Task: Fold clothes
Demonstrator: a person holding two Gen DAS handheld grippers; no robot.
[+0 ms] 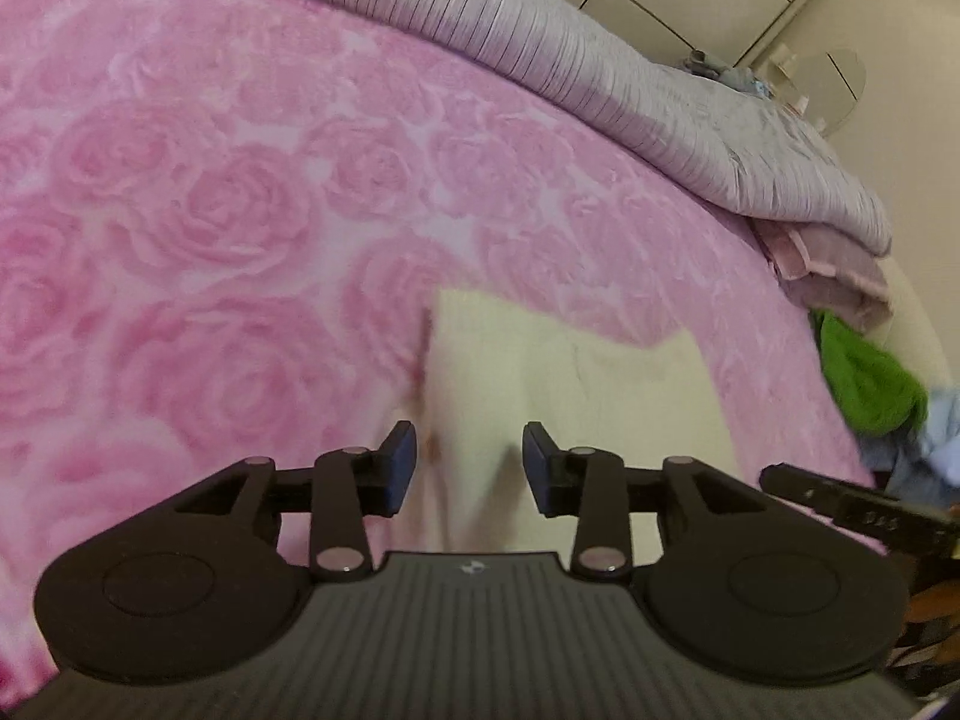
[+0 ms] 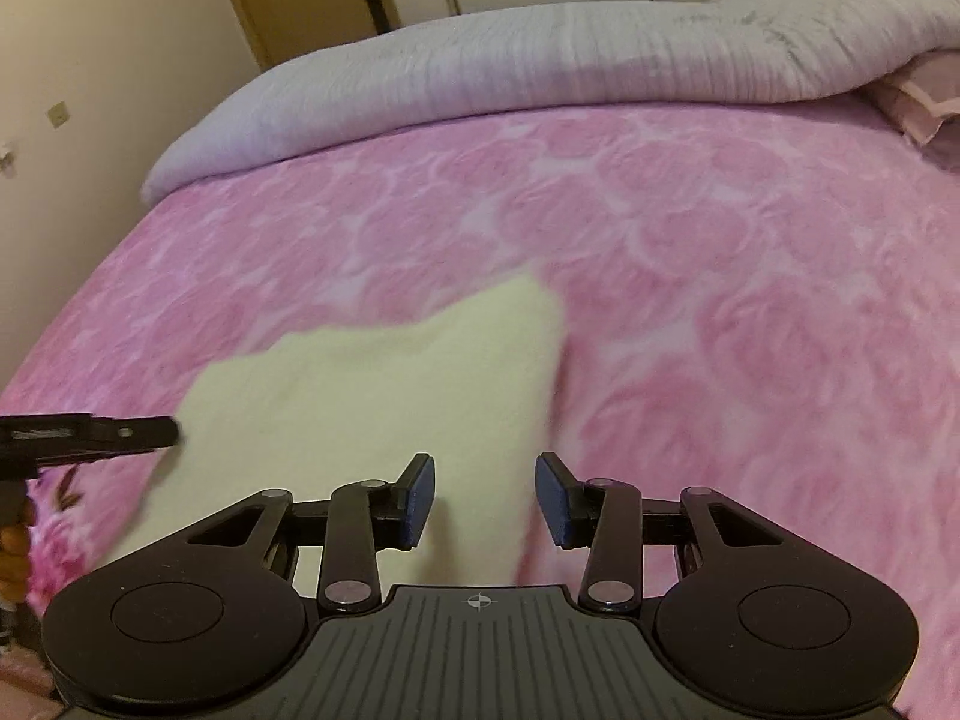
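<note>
A pale yellow cloth (image 1: 558,384) lies flat on the pink rose-patterned bedspread (image 1: 210,210). It also shows in the right wrist view (image 2: 372,408). My left gripper (image 1: 469,468) is open and empty, just above the cloth's near left part. My right gripper (image 2: 485,501) is open and empty, over the cloth's near right edge. The tip of the right gripper shows at the right in the left wrist view (image 1: 840,498). The tip of the left gripper shows at the left in the right wrist view (image 2: 90,435).
A rolled lilac-grey quilt (image 2: 540,66) lies along the far side of the bed. A pink pillow (image 2: 924,96) sits at the far right. A green garment (image 1: 864,384) and a light blue one (image 1: 942,426) lie off the bed's right edge. A wardrobe and a door stand behind.
</note>
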